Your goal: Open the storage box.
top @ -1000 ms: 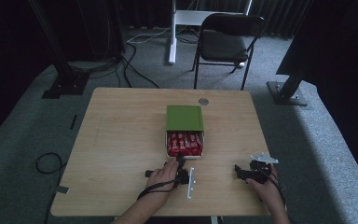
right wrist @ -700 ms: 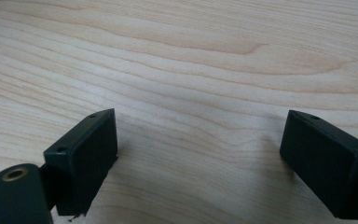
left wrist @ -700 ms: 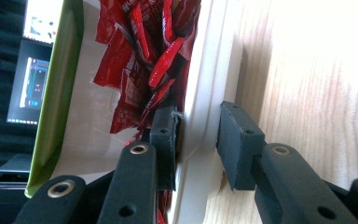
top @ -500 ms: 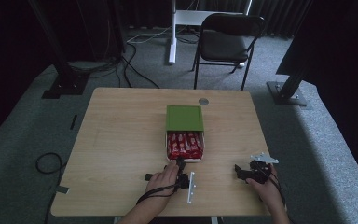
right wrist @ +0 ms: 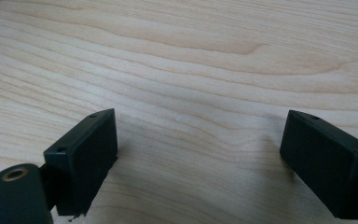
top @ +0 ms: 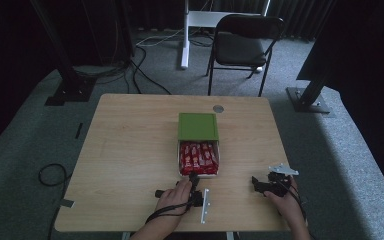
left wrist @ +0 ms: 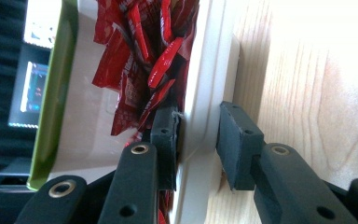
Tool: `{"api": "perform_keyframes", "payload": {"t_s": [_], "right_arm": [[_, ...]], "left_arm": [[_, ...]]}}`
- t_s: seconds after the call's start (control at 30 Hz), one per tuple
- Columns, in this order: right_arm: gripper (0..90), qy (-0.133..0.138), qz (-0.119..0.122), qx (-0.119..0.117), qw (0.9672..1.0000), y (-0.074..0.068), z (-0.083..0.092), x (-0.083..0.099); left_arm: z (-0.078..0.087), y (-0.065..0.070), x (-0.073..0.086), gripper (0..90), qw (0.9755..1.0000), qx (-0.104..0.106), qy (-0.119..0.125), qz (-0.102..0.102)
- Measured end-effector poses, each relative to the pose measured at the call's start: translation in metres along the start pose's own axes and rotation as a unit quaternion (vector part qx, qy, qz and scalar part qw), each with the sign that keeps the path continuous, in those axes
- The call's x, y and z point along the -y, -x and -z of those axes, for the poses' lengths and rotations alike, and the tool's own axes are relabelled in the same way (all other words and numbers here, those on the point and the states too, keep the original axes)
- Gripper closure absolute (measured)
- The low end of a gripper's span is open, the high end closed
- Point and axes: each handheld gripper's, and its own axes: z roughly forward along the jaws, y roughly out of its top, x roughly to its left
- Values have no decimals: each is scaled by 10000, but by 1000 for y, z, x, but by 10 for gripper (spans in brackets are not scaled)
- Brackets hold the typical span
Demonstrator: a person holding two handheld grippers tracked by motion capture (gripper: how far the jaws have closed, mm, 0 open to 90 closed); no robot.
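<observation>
- Drawer front [left wrist: 200,116] of the white tray is seen clamped between the jaws of the left gripper [top: 194,186], one pad inside against the red packets, the other outside on the wall; the grip sits at the tray's near edge, near the middle of the table [top: 130,150].
- Beside it, on the right near edge of the table, the right gripper [top: 267,184] is held low over bare wood with its jaws wide apart and nothing between them.
- Just beyond the left gripper, the white drawer [top: 198,159] is seen pulled partway out toward the person, packed with red snack packets [top: 198,155].
- Farther back, the green box [top: 198,126] covers the drawer's far end.
- Judged from this, the opening is well under way: the contents are exposed, and only the last of the pull, or taking out a packet, would seem to be left.
- Beyond the table, a black chair [top: 245,45] stands on the grey floor.
</observation>
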Motion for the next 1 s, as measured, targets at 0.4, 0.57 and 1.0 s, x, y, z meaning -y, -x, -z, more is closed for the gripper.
{"api": "perform_keyframes", "payload": {"t_s": [0.4,0.57,1.0], "right_arm": [[106,-2,2,2,10000,0,0,0],[106,-1,5,1,10000,0,0,0],[106,0,5,2,10000,0,0,0]], "left_arm": [[12,5,-2,700,9999,94,-30,-29],[16,7,-3,700,9999,89,-30,-65],[23,9,-5,700,9999,147,-27,-87]]}}
